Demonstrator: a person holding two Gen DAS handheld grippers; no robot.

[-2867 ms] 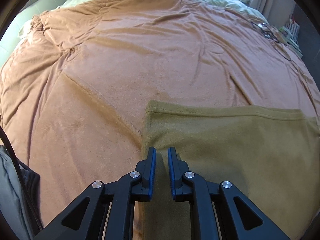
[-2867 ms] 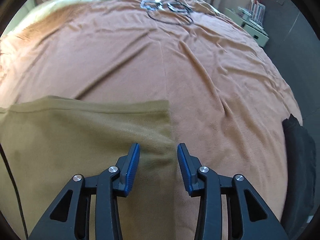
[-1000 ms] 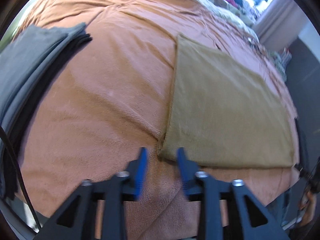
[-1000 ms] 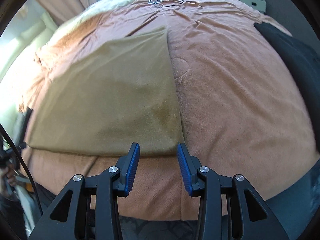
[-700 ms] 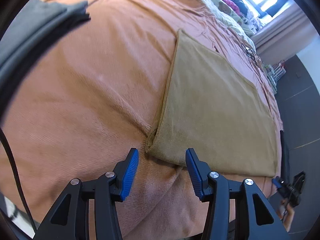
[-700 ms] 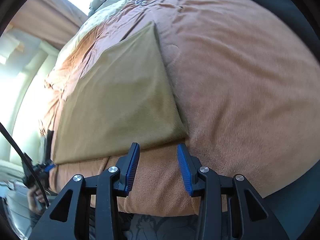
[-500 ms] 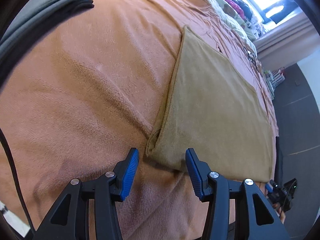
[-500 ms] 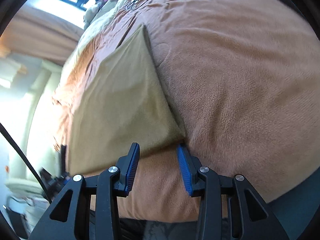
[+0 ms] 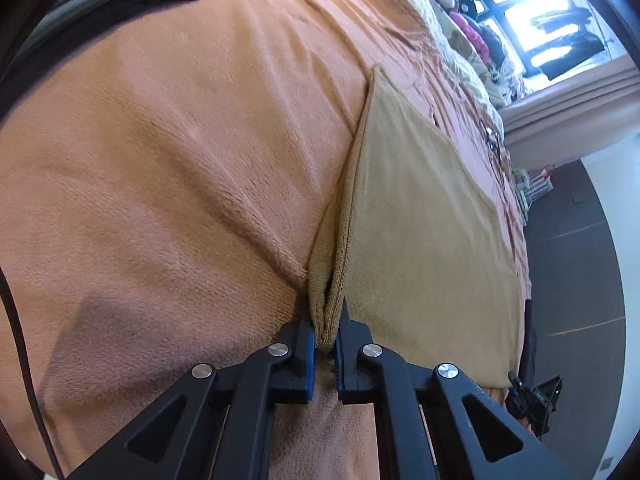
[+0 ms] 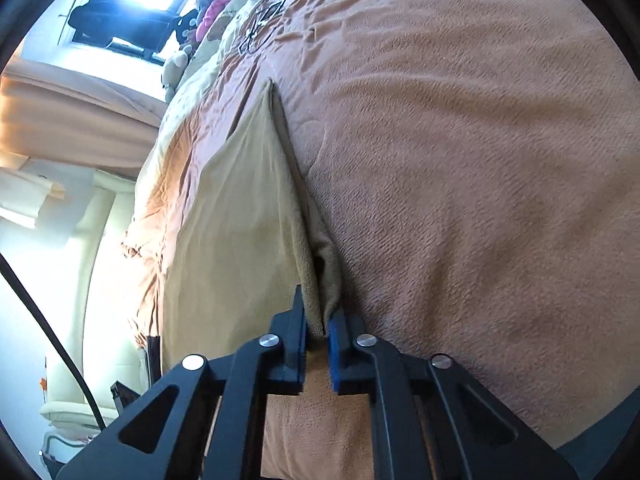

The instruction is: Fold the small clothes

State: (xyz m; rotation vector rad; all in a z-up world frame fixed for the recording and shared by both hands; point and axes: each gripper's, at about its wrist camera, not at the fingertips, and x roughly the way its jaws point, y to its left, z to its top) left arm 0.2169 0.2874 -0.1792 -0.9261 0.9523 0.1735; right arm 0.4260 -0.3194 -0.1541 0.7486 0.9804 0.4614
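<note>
Bed under rust-orange plush blanket (image 9: 168,168), pale yellow bedding (image 10: 188,92) at far edge, bright window (image 9: 544,8), beige curtain (image 10: 68,116), dark floor (image 9: 576,248), cream upholstered furniture (image 10: 80,320), strong daylight

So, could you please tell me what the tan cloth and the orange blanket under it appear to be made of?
The tan cloth looks like soft matte terry or fleece: its pinched corner shows a fuzzy, looped edge. The orange blanket looks like plush fleece, with a short brushed nap and a faint sheen along the creases. Neither fibre can be confirmed by sight.
</note>
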